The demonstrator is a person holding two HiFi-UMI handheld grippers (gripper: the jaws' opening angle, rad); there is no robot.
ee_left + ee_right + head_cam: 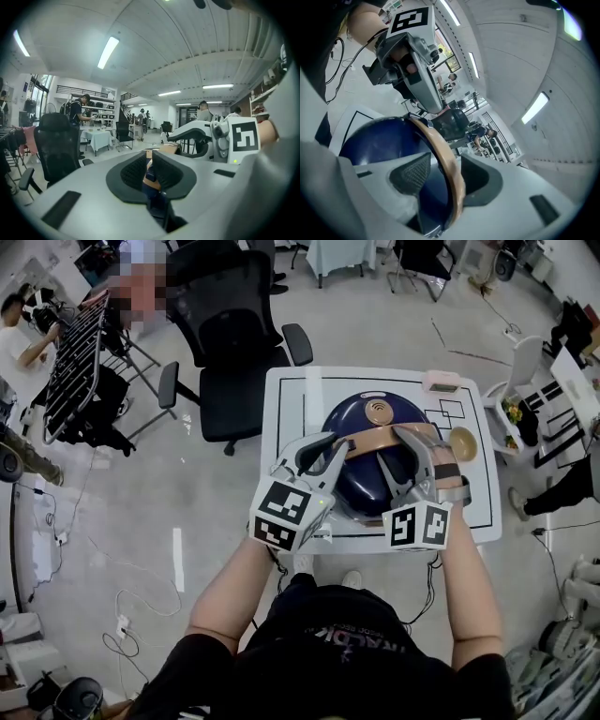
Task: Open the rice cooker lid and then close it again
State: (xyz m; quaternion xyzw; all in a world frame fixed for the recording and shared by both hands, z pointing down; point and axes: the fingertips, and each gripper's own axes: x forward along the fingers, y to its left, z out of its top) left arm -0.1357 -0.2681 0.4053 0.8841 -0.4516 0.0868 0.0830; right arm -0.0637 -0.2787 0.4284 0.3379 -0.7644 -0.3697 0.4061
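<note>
Two views settle jaws: left hand-held gripper [149,164] pinches handle [370,442], right hand-held gripper [440,171] wide astride it; head view doesn't.

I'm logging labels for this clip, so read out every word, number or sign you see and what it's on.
Shirt: white print, upside down, too blurred to read.
Left cube, right cube: black-and-white square codes, no words.
Cooker: no label readable.
Table: black drawn outlines only, no words.

One rice cooker [370,423], one table [291,399] and two grippers [339,448] [403,434].
</note>
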